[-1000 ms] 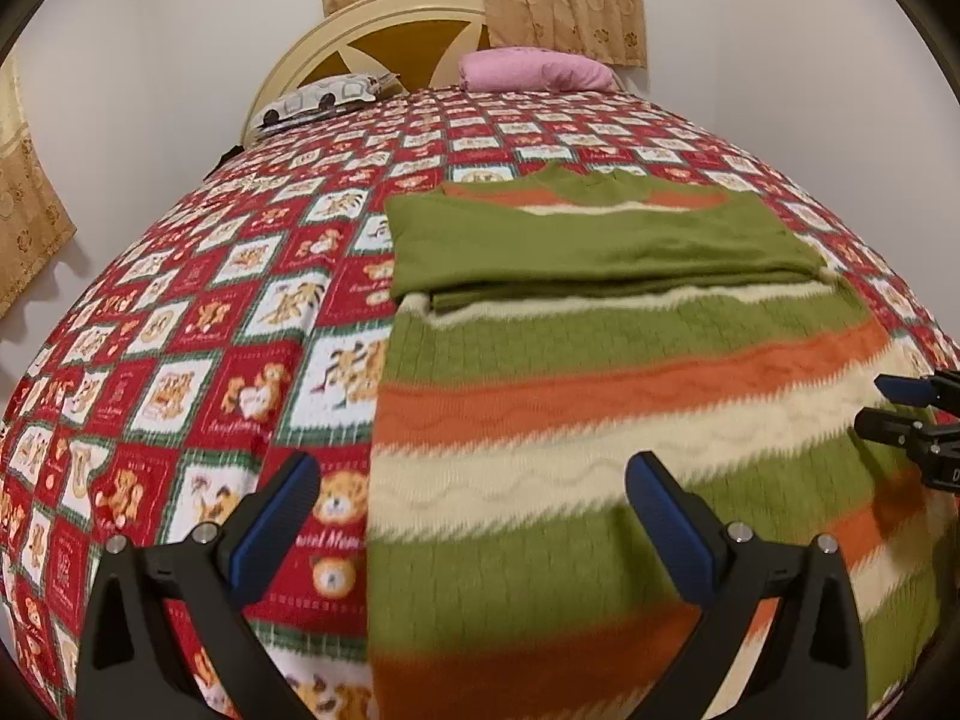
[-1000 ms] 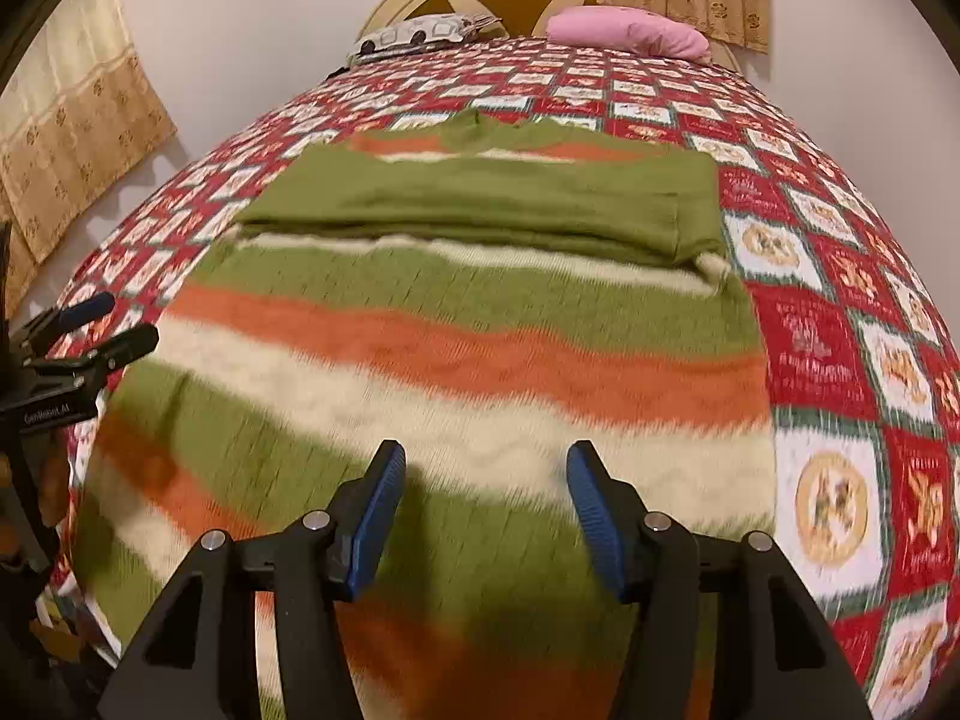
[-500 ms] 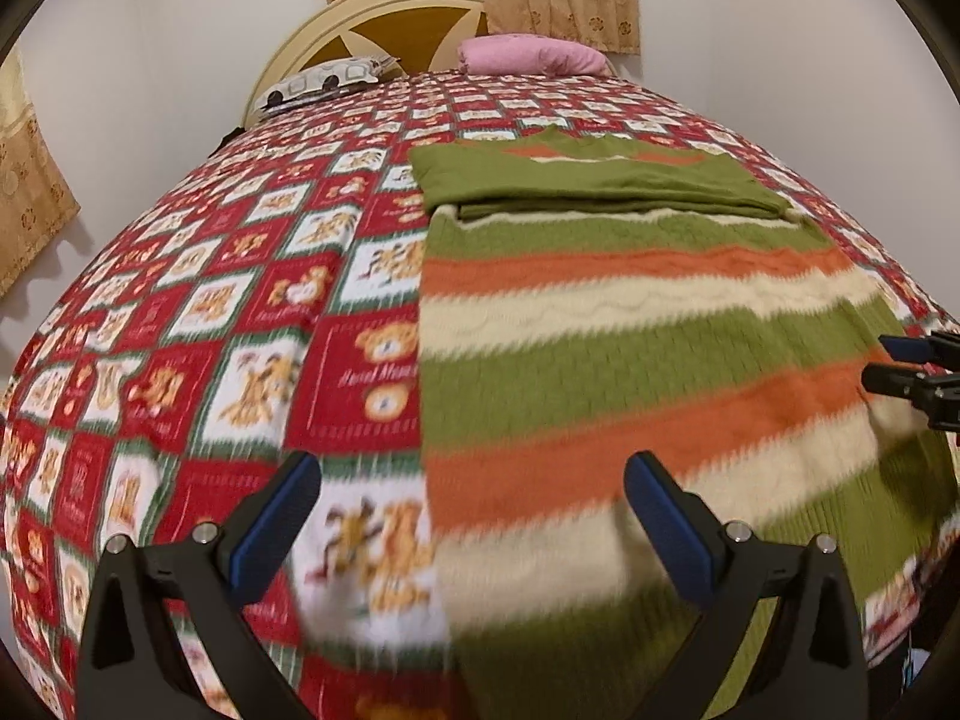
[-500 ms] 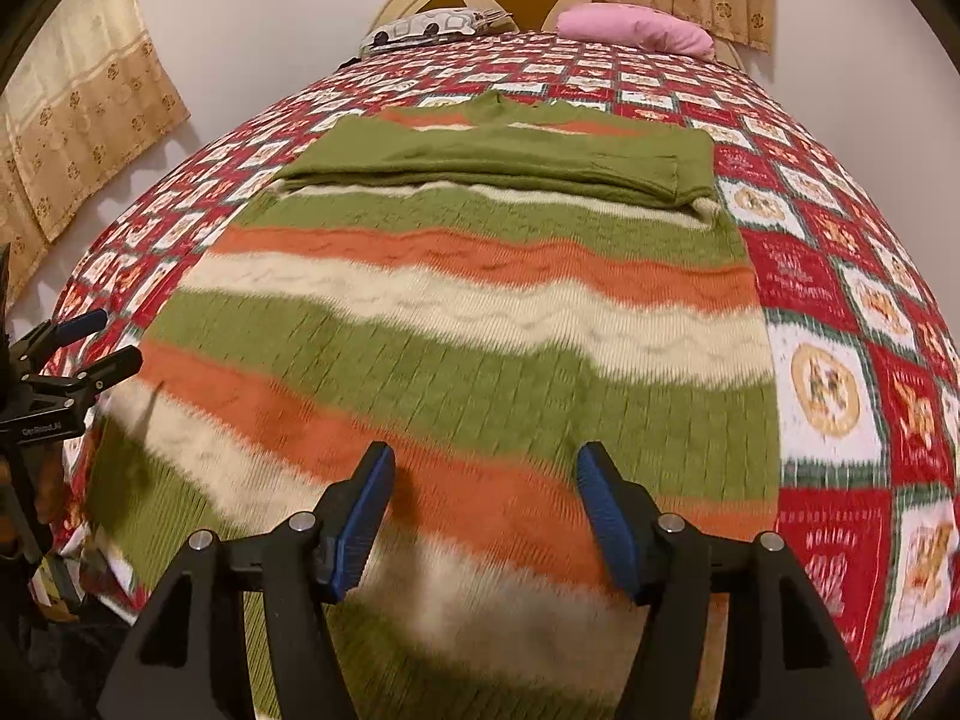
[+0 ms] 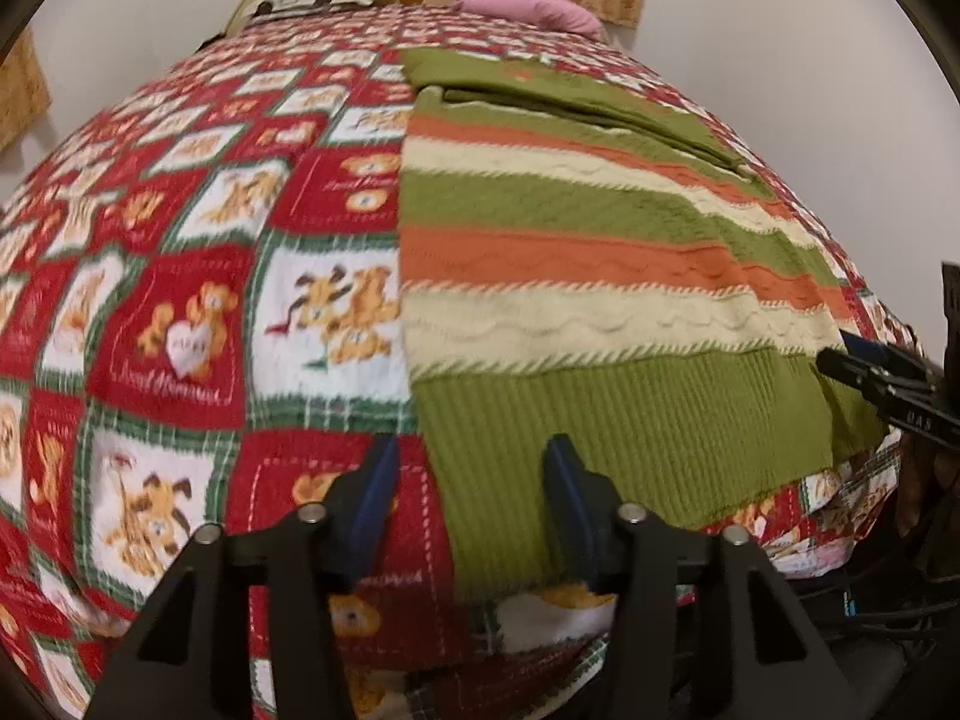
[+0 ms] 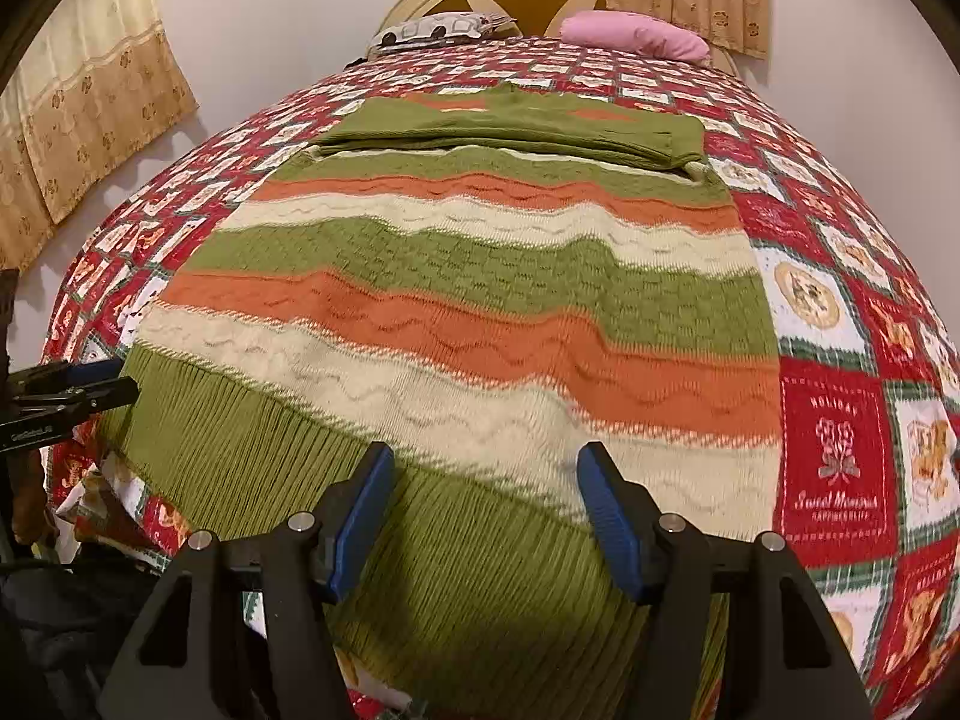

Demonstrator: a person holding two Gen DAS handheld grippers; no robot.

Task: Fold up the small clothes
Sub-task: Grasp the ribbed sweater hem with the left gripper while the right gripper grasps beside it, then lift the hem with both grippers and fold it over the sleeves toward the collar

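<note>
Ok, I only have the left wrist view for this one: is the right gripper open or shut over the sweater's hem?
Observer: Open. The right wrist view shows the right gripper with jaws wide apart above the sweater's ribbed hem, gripping nothing.
Operator: Does the sweater's right edge lie flat?
Observer: Yes, it runs straight along the quilt, next to a red Holiday patch.

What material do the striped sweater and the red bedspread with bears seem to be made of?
The green, orange and cream striped sweater looks like thick knitted yarn, perhaps wool or acrylic: a ribbed hem and wavy cable texture show. The red patchwork-print bedspread looks like soft matte woven cloth, probably printed cotton.
</note>
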